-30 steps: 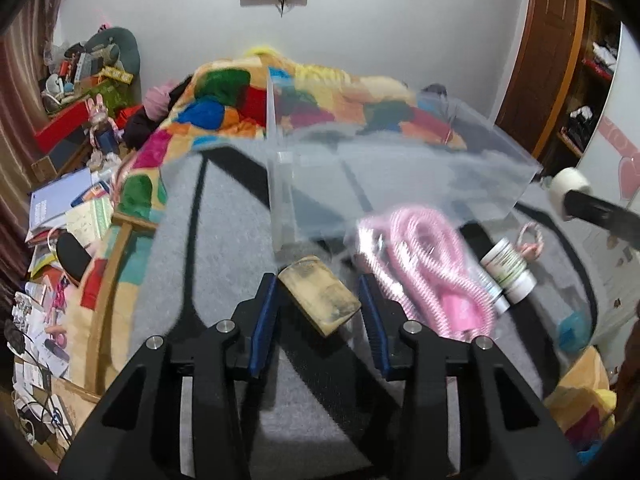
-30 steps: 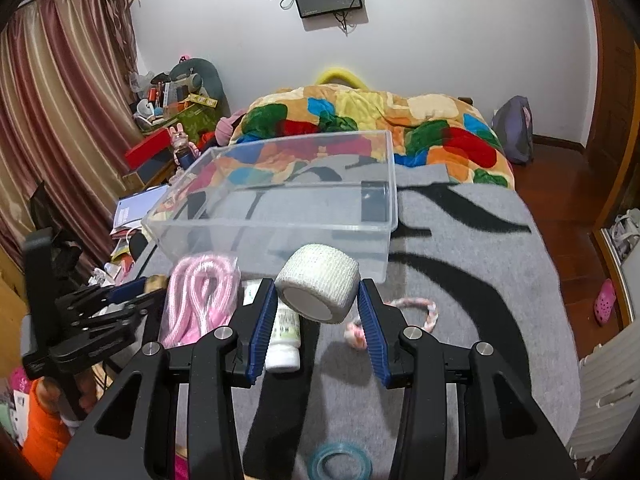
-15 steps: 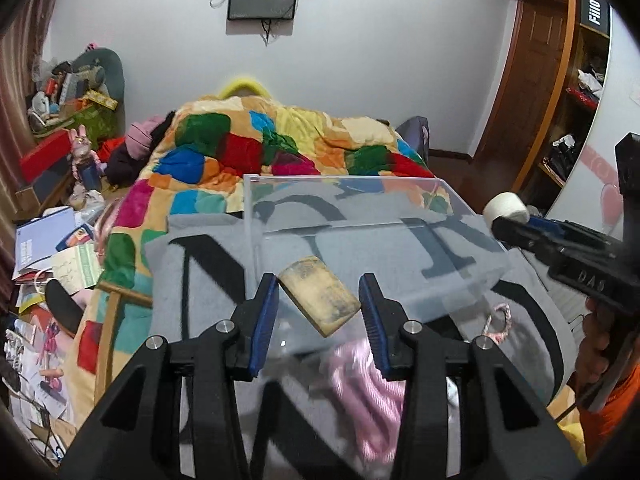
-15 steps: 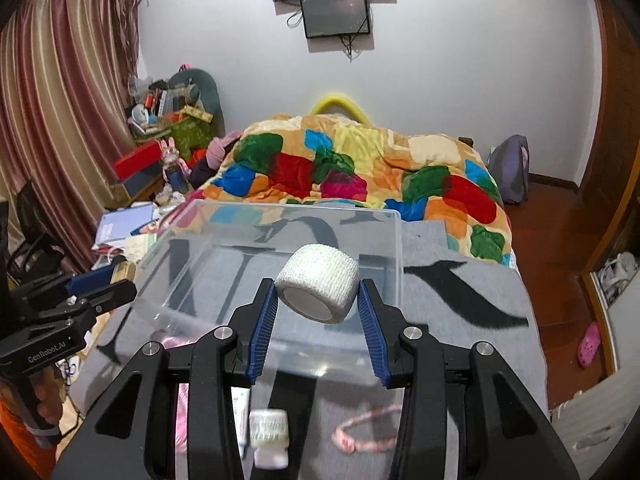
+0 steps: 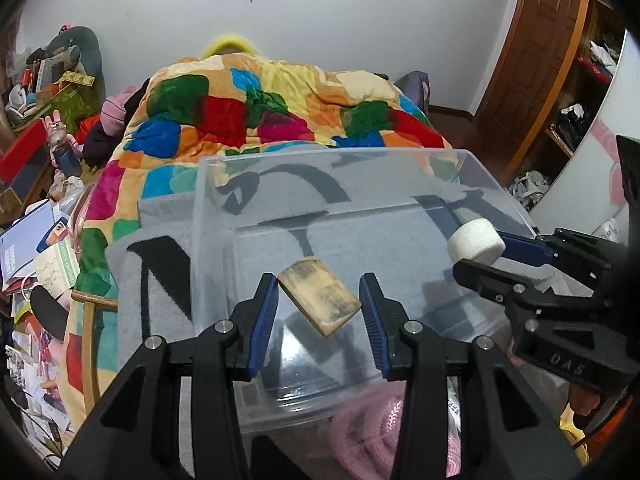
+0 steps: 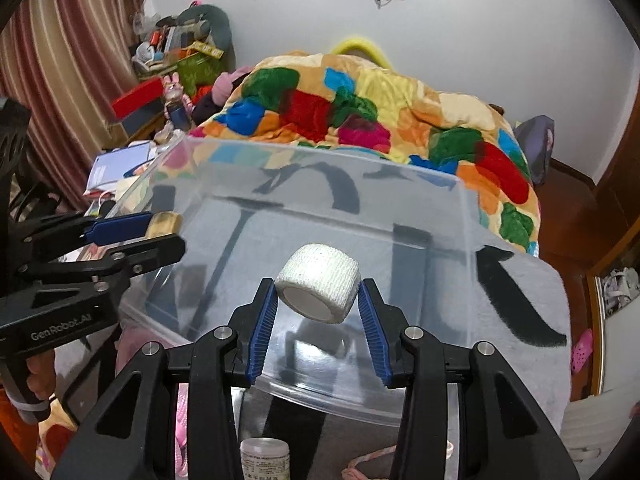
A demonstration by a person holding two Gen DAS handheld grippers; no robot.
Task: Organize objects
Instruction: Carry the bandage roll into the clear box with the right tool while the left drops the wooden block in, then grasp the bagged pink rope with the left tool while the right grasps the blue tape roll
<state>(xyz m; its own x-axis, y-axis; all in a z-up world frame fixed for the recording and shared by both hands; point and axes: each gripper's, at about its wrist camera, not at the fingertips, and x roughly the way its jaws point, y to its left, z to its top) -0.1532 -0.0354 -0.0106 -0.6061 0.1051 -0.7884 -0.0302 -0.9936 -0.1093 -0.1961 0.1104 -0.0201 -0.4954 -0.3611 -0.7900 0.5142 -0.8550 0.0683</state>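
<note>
The left gripper (image 5: 319,304) has its blue ribbed fingers (image 5: 264,312) pinched on a flat, scuffed tan block (image 5: 319,299) that sits tilted between them. The right gripper (image 6: 319,300) has its fingers (image 6: 264,316) clamped on a squat white roll of crinkled bandage wrap (image 6: 319,288). Both are held above the open clear plastic bin (image 5: 208,240), which rests on a grey, black-lettered blanket (image 5: 160,280) on the bed.
</note>
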